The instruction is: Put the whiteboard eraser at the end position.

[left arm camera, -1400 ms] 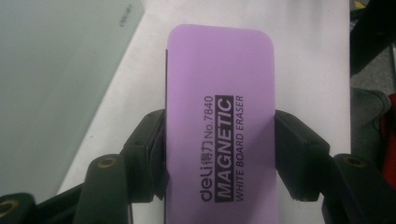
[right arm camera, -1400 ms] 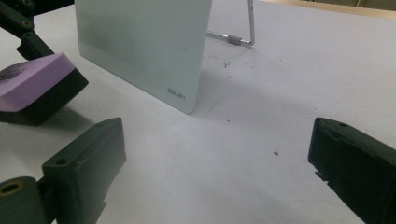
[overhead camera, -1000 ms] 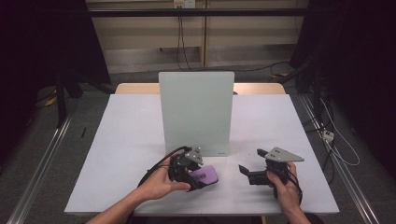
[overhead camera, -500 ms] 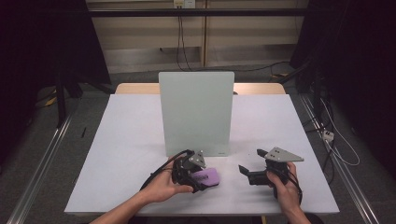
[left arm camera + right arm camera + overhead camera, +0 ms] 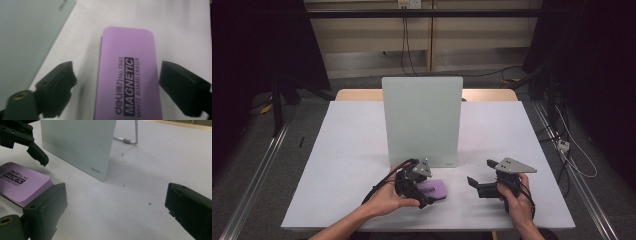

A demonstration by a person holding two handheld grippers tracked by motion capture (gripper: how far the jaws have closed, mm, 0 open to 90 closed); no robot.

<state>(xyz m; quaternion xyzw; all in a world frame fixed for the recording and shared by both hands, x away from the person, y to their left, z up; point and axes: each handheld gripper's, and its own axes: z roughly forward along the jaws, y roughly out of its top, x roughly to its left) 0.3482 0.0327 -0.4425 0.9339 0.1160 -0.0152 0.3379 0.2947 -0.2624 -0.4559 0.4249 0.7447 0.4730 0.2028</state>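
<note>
Purple whiteboard eraser (image 5: 433, 189) lies flat on the white table (image 5: 342, 150), label side up, near the front edge and just in front of the upright white board (image 5: 422, 120) that stands mid-table.

Left gripper (image 5: 428, 194) sits low over the eraser. In the left gripper view its 2 jaws stand wide on either side of the eraser (image 5: 128, 82), a gap showing at each side, no pad pressing on it. The jaws have just been opening, with the eraser between them: released, not grasped.

Right gripper (image 5: 473, 183) rests near the front edge, to the right of the eraser and apart from it. Right gripper view: both jaws spread, bare table between them, nothing held.

Judgement: the eraser looks set down on the table, so the placing step reads as done or nearly so. Left to do: draw the left gripper back clear of the eraser. The board face looks clean from here; faint specks lie on the table (image 5: 140, 195) beside it.
</note>
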